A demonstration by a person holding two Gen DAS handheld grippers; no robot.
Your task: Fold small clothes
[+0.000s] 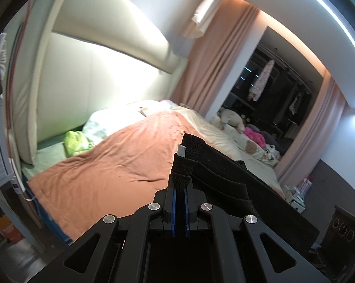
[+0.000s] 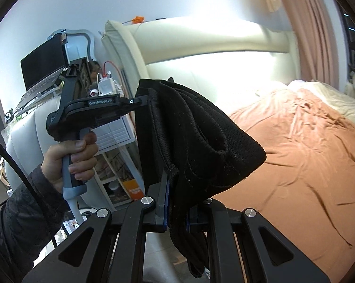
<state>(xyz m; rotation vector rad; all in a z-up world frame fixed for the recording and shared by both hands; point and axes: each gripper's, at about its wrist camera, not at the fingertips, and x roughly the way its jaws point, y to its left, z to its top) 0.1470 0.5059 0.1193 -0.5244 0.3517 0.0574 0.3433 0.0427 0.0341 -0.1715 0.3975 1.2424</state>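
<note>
Item: black garment [image 1: 224,174], which we hold aloft, stretched between left gripper [image 1: 179,188] and right gripper [image 2: 177,202], both clamped on its edge, the bed [image 1: 120,165] ahead and below.

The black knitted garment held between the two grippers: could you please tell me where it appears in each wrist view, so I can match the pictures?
Left wrist view: the black knitted garment sits lower centre, pinched in the left gripper and trailing off to the right.
Right wrist view: the garment fills the centre, bunched in the right gripper, its far edge clamped by the left gripper.
Shared landmark: the orange bedsheet.
</note>
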